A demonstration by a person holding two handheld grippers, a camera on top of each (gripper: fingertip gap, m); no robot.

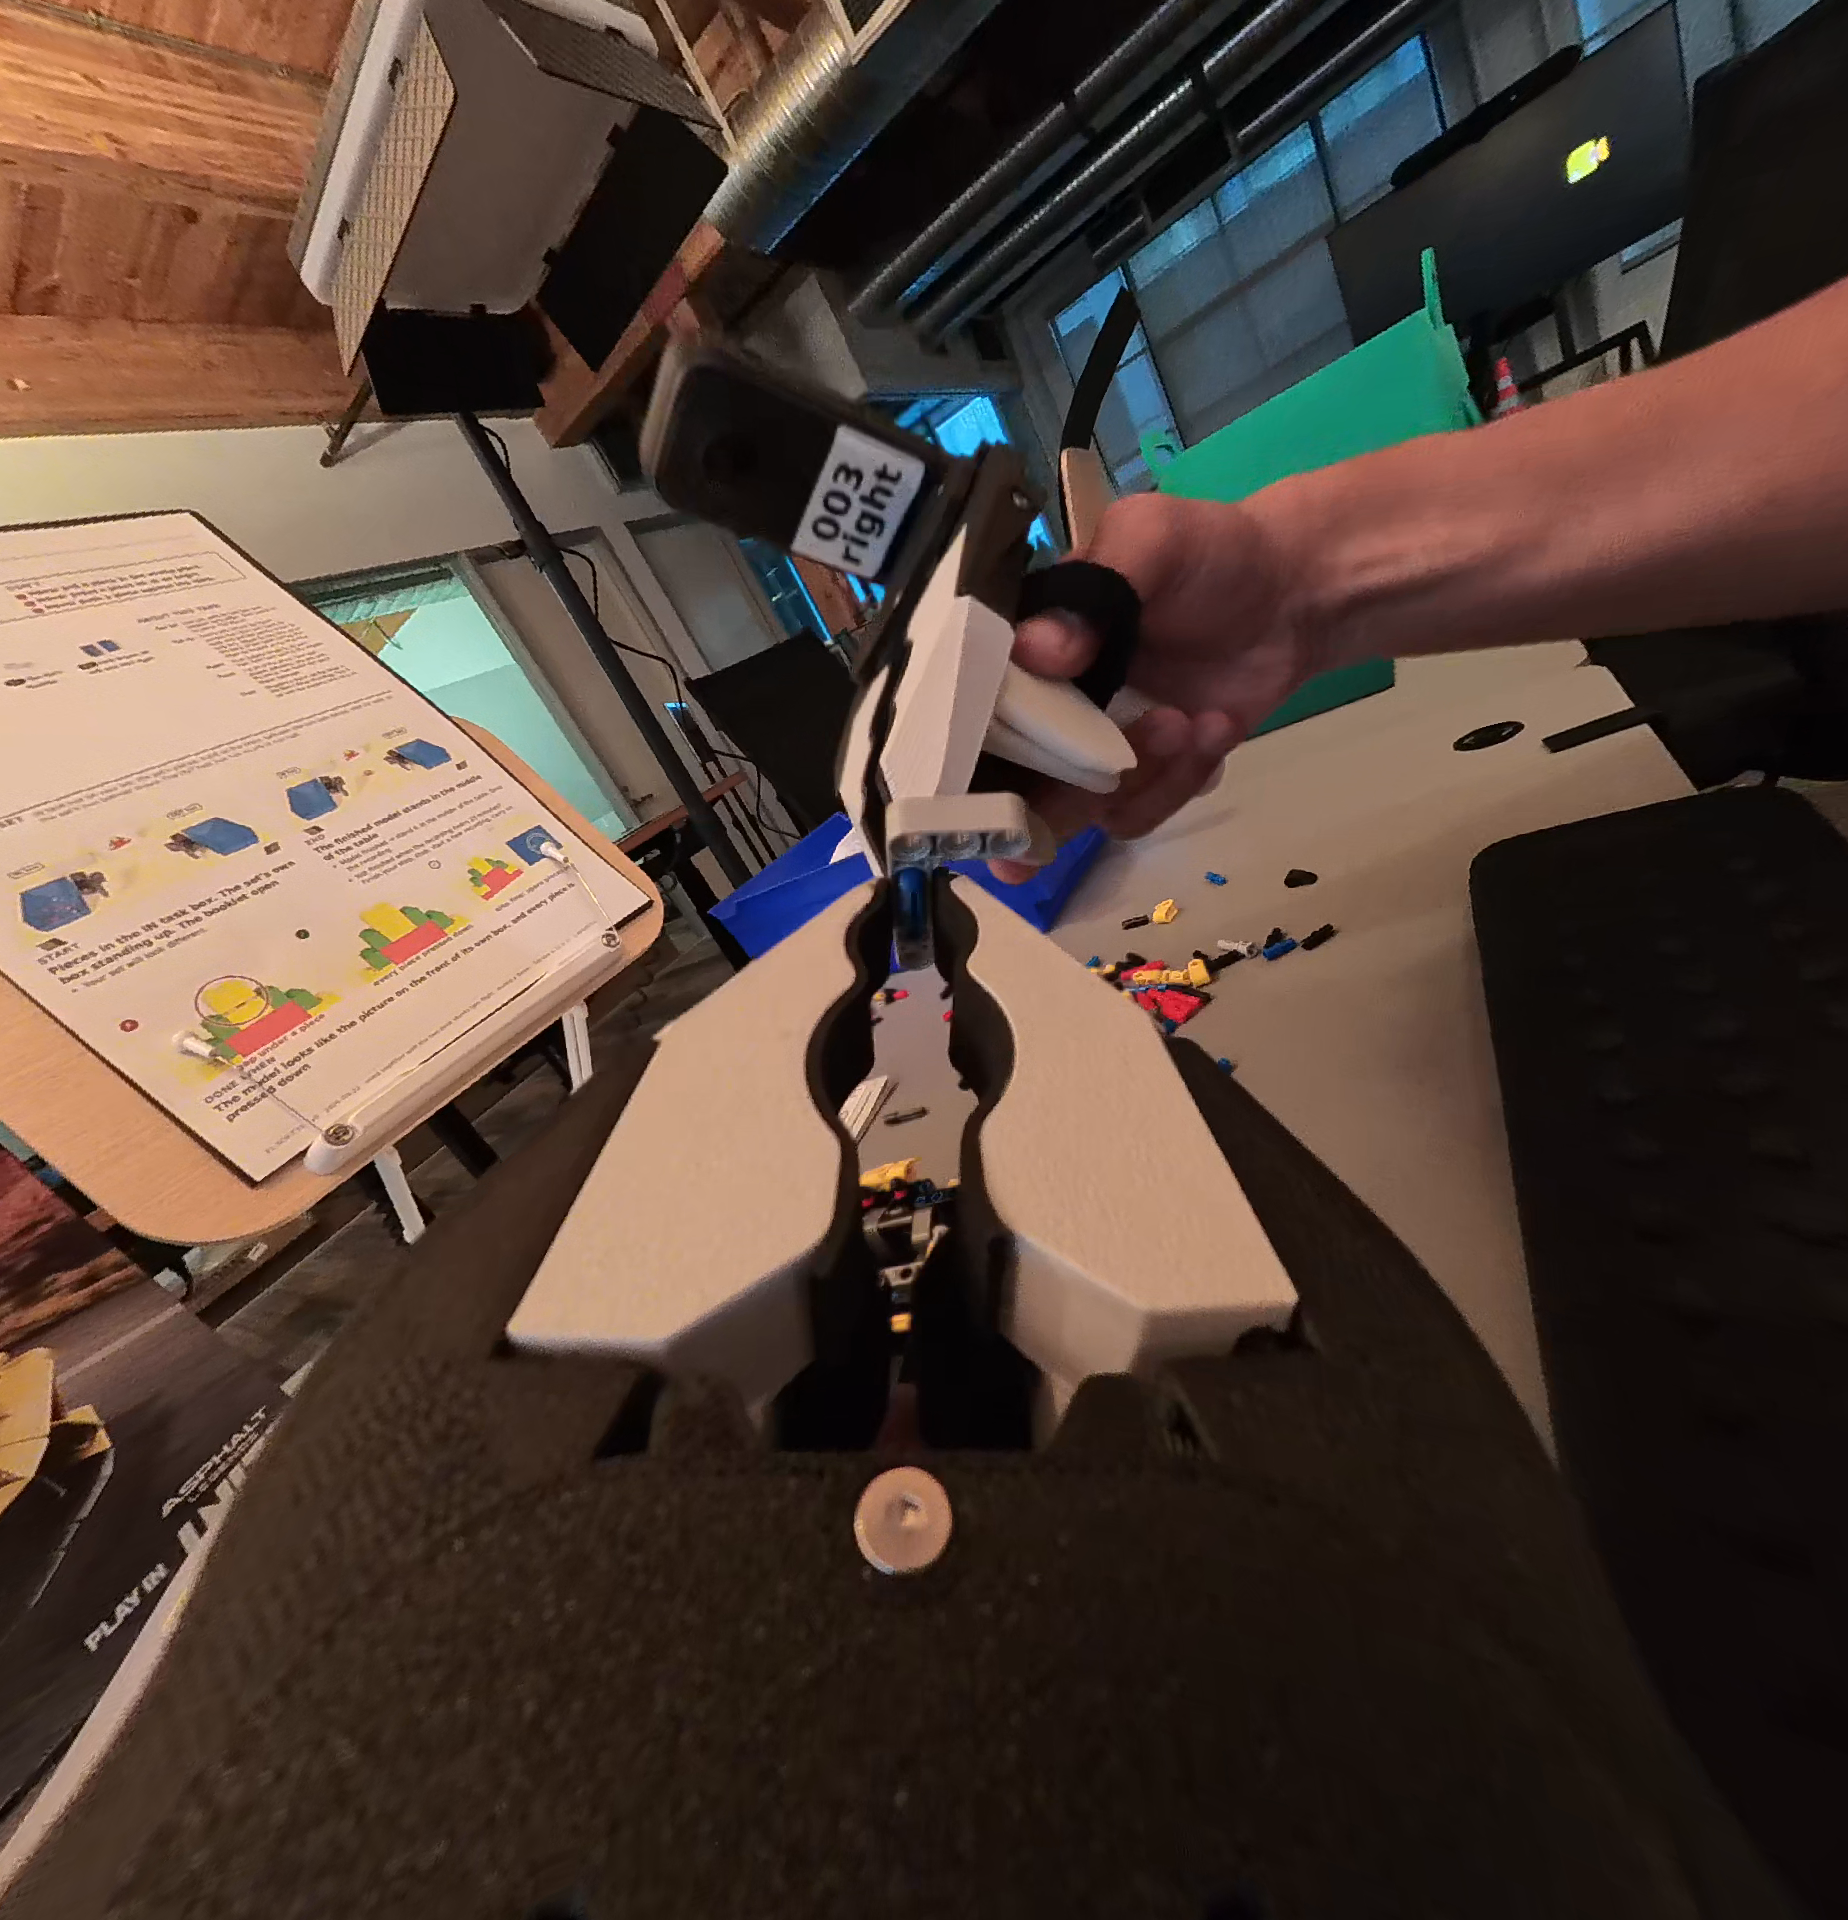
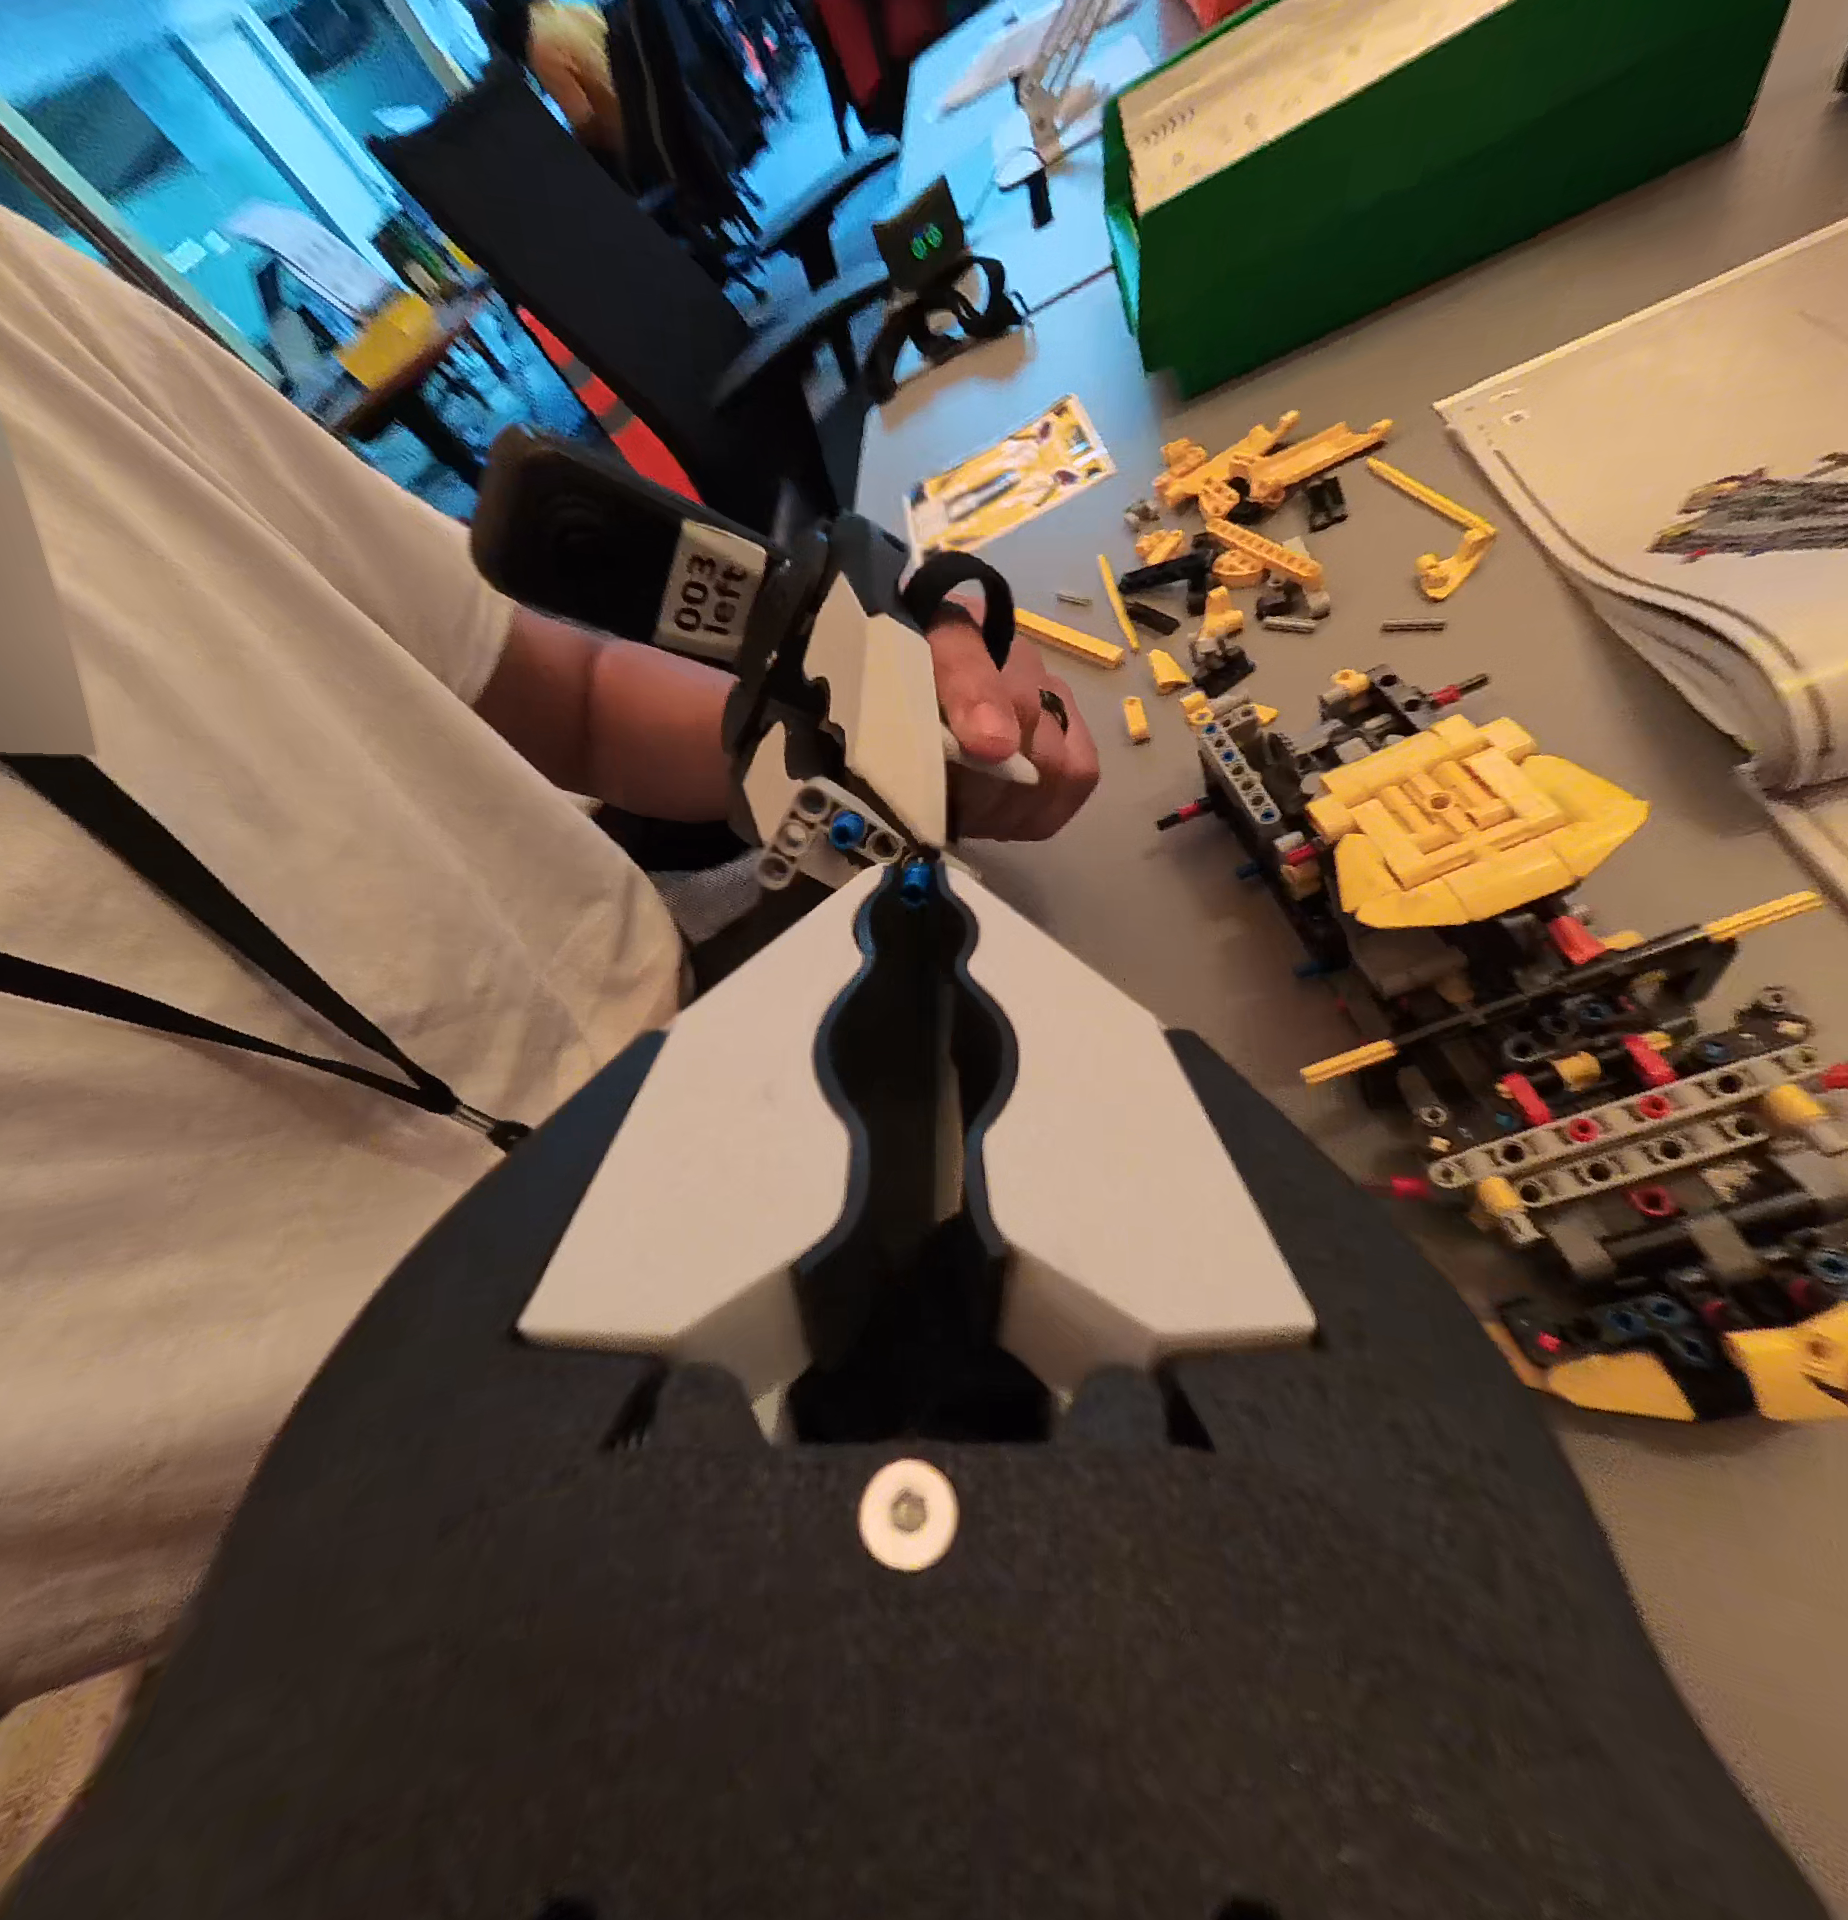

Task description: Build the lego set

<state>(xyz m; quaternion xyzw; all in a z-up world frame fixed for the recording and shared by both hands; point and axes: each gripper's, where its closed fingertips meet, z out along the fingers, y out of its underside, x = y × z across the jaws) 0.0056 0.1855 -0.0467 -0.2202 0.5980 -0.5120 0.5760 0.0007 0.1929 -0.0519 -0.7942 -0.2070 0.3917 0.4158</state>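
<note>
The two grippers meet tip to tip in the air above the table. A grey L-shaped beam (image 1: 977, 826) sits crosswise at the meeting point; it also shows in the right wrist view (image 2: 795, 836). My left gripper (image 1: 912, 883) is shut on a blue pin (image 1: 909, 914) that sticks out of the beam's end. My right gripper (image 2: 915, 878) is shut on a blue pin end (image 2: 912, 888) at that same beam end. I cannot tell if it is the same pin. Another blue pin (image 2: 847, 826) sits in a middle hole. The part-built yellow and black car (image 2: 1471, 935) lies on the table to the right.
Loose yellow pieces (image 2: 1242, 520), a sticker sheet (image 2: 1013, 473), an open booklet (image 2: 1678, 540) and a green box (image 2: 1419, 156) lie beyond the car. Small loose pieces (image 1: 1180, 977), a blue bin (image 1: 795, 894) and an instruction board (image 1: 276, 831) show in the left view. A person's white-shirted torso is close on the left.
</note>
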